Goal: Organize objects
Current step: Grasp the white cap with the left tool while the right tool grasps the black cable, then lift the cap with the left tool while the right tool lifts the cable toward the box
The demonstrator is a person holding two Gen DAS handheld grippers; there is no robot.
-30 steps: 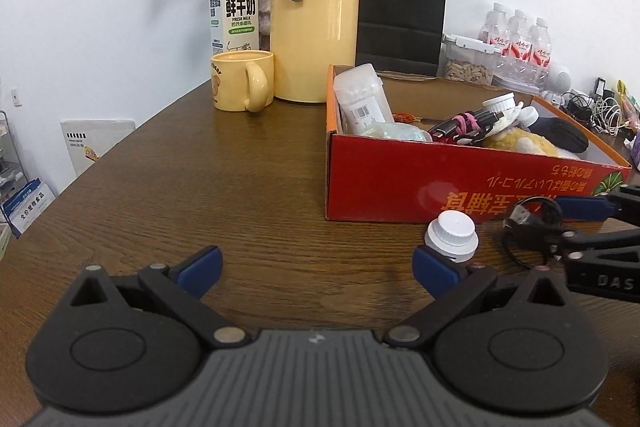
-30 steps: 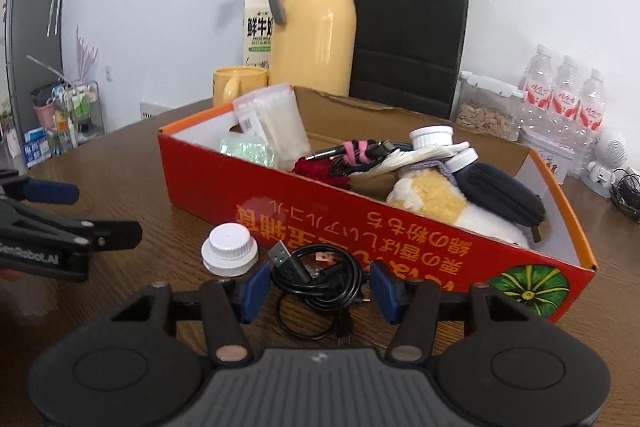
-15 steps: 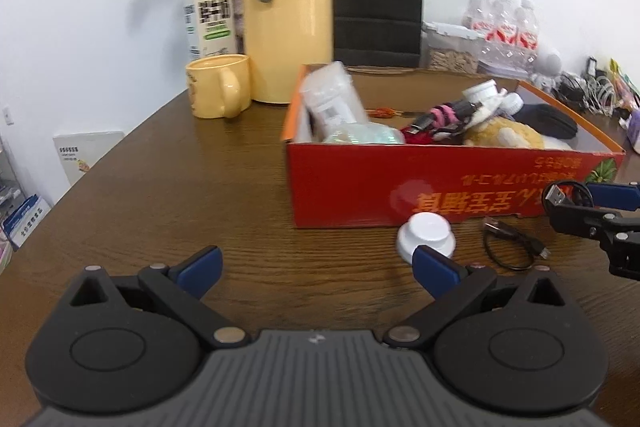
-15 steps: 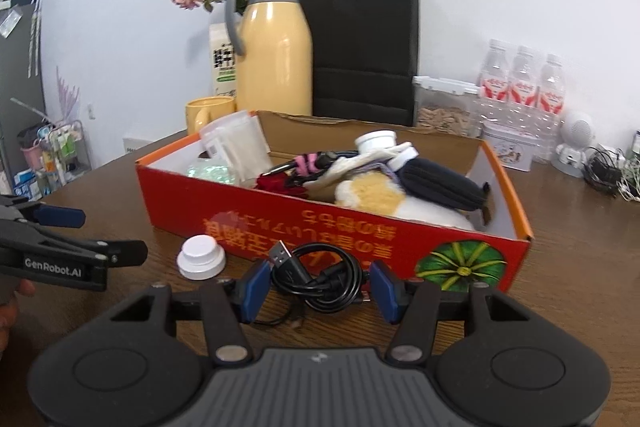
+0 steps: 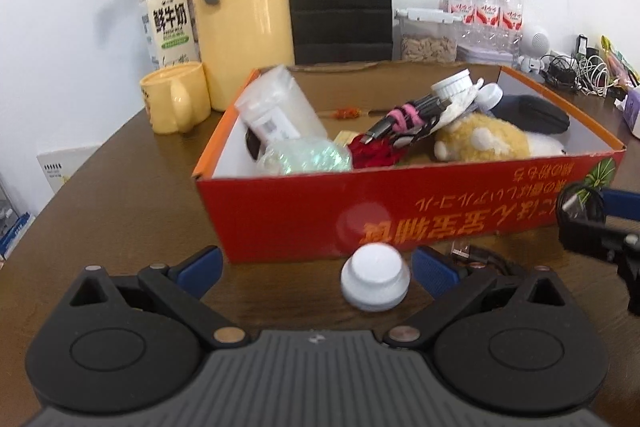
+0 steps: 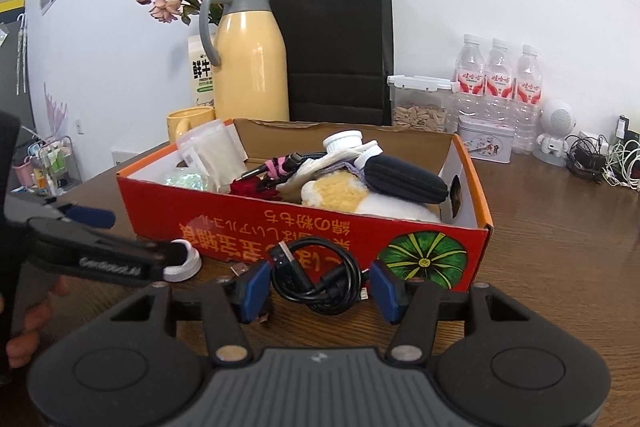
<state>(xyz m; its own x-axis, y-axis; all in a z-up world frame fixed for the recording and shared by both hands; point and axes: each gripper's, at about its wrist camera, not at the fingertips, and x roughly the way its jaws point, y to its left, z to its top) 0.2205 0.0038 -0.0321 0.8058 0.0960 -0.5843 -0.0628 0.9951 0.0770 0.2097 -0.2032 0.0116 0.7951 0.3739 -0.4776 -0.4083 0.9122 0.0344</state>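
Cable: a black coiled USB cable (image 6: 316, 281) sat between the blue pads of the right gripper (image 6: 318, 287), just in front of the red box's front wall, raised off the tabletop; one plug end stuck up at the left of the coil.
Right gripper: its jaws stood about half open and the pads (image 6: 256, 285) pressed the coil from both sides, so the cable was held; in the left wrist view this gripper (image 5: 600, 227) showed at the right end of the red box front.
Red box: the red cardboard box (image 6: 304, 227) lay on the brown wooden table (image 6: 560, 247); inside it were a plush toy (image 5: 480, 143), a black pouch (image 6: 404, 181), a pink-banded black item (image 5: 404, 117), a clear packet (image 5: 276, 115) and a white cap (image 6: 344, 141).
White bottle cap: a white cap (image 5: 374, 277) stood on the table just in front of the red box, between the left gripper's pads but touching neither.
Left gripper: the left gripper (image 5: 316, 267) stood wide open and held nothing, in front of the red box's left half; a hand (image 6: 32, 323) showed beneath it.
Behind the red box: a yellow thermos jug (image 5: 244, 7), a yellow mug (image 5: 176, 99), a milk carton (image 5: 168, 23), a black paper bag (image 6: 332, 47) and water bottles (image 6: 500, 75).
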